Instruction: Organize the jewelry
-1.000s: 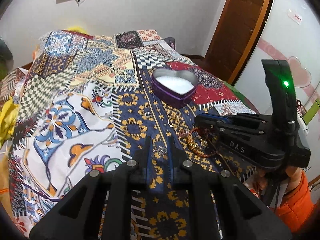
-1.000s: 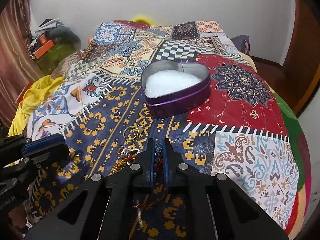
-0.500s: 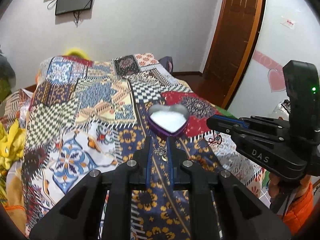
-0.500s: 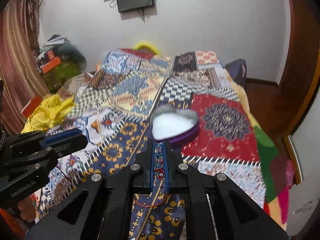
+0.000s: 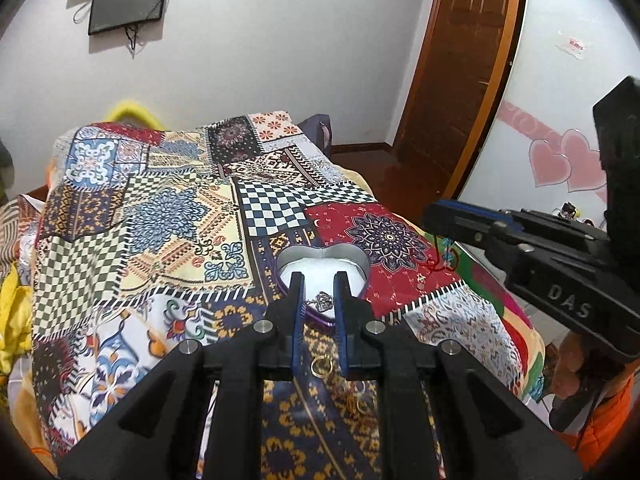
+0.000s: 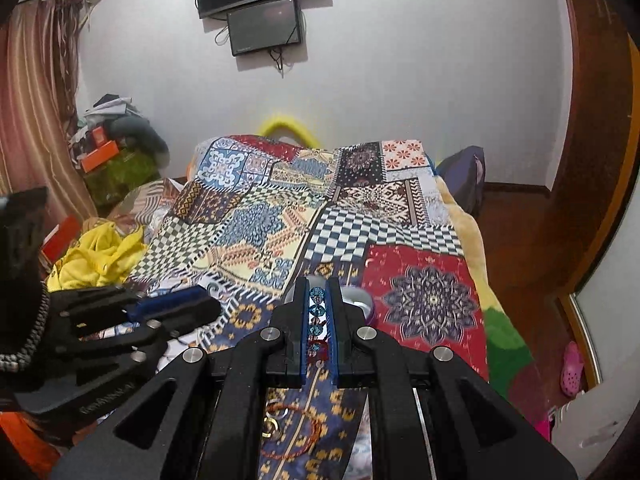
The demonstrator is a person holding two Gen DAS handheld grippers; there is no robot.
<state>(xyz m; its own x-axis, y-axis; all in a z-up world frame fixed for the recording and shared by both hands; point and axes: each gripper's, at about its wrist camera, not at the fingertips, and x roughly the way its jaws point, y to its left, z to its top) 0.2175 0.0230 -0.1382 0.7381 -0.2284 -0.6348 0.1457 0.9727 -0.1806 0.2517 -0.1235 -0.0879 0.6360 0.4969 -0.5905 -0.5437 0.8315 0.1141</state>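
Observation:
My left gripper (image 5: 318, 280) is shut on a small silver pendant (image 5: 325, 301), held in the air just in front of the heart-shaped purple tin (image 5: 362, 270) with its white lining. My right gripper (image 6: 318, 282) is shut on a bracelet of blue beads (image 6: 317, 316); its red cord loop (image 6: 296, 432) hangs below the fingers. The tin (image 6: 363, 301) peeks out behind those fingers. In the left wrist view the right gripper (image 5: 434, 216) hovers to the right of the tin, with the red cord (image 5: 440, 262) dangling from it. The left gripper (image 6: 208, 302) shows at lower left in the right wrist view.
A gold ring (image 5: 322, 365) and more small jewelry (image 5: 358, 400) lie on the patchwork bedspread (image 5: 168, 216) below my left fingers. Yellow cloth (image 6: 100, 256) is heaped at the bed's left side. A wooden door (image 5: 452, 80) stands far right, and screens (image 6: 264, 28) hang on the wall.
Both grippers have risen off the bedspread, each carrying its piece. The bed and tin now look smaller and farther below, and more of the wall shows.

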